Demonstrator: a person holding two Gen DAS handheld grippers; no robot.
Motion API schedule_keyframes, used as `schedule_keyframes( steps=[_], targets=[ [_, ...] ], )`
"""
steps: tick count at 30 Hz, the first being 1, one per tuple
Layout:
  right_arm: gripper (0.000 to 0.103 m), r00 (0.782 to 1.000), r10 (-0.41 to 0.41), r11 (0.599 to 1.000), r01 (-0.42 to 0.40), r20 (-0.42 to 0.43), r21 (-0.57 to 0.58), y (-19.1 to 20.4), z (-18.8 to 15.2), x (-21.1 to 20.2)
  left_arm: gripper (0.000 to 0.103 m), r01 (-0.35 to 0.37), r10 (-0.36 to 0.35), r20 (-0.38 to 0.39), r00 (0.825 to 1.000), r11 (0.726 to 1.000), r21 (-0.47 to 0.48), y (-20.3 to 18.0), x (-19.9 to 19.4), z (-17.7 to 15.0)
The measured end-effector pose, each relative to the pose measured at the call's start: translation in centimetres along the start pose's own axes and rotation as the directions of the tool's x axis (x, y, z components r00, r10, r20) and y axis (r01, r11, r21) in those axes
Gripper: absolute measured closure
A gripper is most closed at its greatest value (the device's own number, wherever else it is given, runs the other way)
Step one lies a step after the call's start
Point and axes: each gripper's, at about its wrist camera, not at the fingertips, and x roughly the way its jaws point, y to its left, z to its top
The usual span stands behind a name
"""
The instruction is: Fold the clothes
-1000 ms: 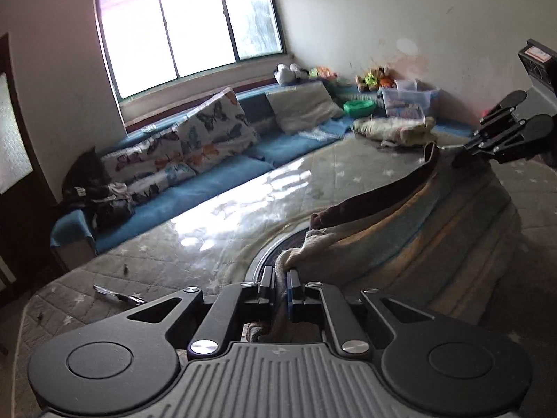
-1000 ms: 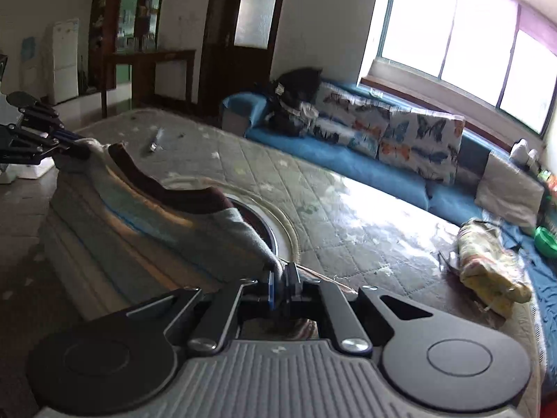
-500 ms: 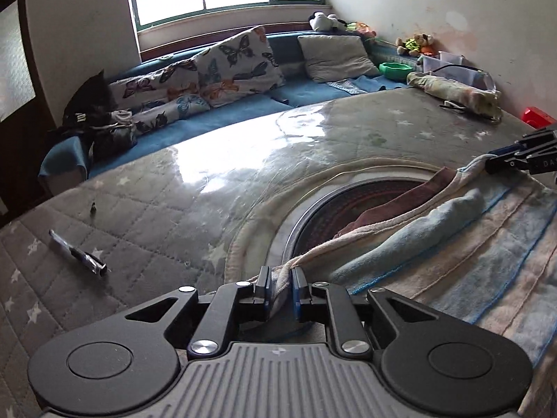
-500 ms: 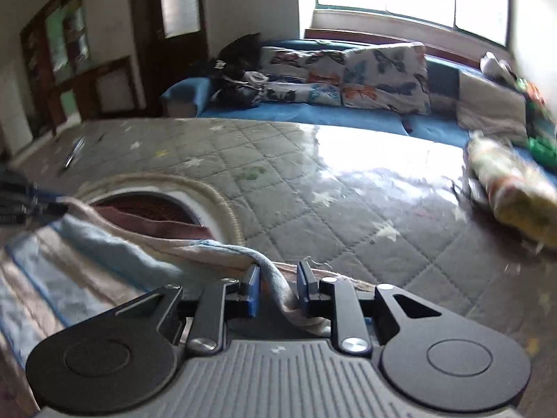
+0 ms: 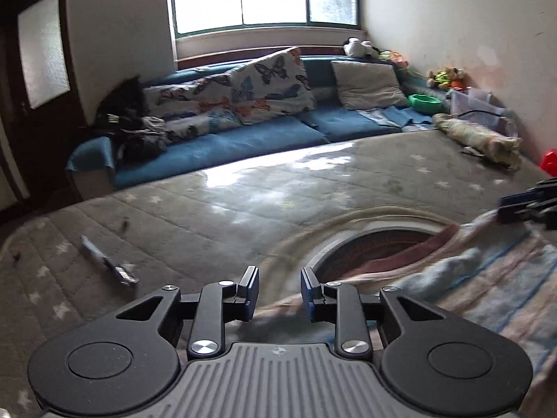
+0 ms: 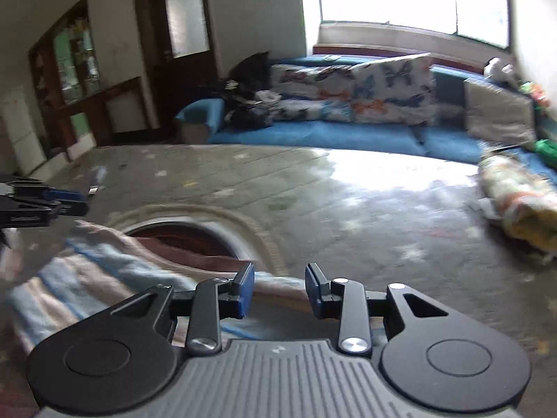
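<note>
Both grippers stand with jaws parted, having just been opening — the left gripper (image 5: 280,289) and the right gripper (image 6: 279,289) each show a clear gap between the blue pads, which press on nothing. Under and between them the striped garment (image 5: 487,289) lies on the grey quilted mat (image 5: 243,209), its near hem running beneath both pairs of fingers, its brown collar edge (image 6: 195,254) draped over the mat's round dark inset. Well apart on the mat — a pen (image 5: 108,261) to the left, a rolled yellowish bundle (image 6: 518,202) far right.
</note>
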Motion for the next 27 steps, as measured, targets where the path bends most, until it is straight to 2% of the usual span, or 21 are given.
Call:
schedule_keyframes(
  steps=[5, 7, 15, 21, 27],
  targets=[
    [0.070, 0.998, 0.042, 0.999, -0.042, -0.043, -0.015, 2.2, 0.2, 2.6, 0.075, 0.121, -0.122, -0.039, 0.992, 0.993, -0.008, -3.4, 1.3, 0.1],
    [0.070, 0.997, 0.045, 0.999, -0.046, -0.063, -0.017, 3.0, 0.2, 3.6, 0.075, 0.143, -0.144, -0.047, 0.989, 0.990, -0.015, -4.6, 2.2, 0.1],
    [0.072, 0.997, 0.009, 1.000, -0.011, -0.071, -0.024, 3.8, -0.2, 5.9, 0.075, 0.149, -0.154, -0.089, 0.984, 0.987, -0.061, -5.0, 5.4, -0.2],
    [0.071, 0.998, -0.012, 1.000, 0.012, -0.055, -0.012, 3.6, 0.1, 5.9, 0.075, 0.152, -0.158, -0.074, 0.985, 0.985, -0.087, -4.6, 5.0, -0.2],
    [0.071, 0.998, 0.043, 0.995, -0.047, -0.049, -0.092, 5.6, -0.3, 4.5, 0.075, 0.166, -0.174, -0.075, 0.982, 0.982, -0.093, -5.0, 5.1, 0.0]
  ],
)
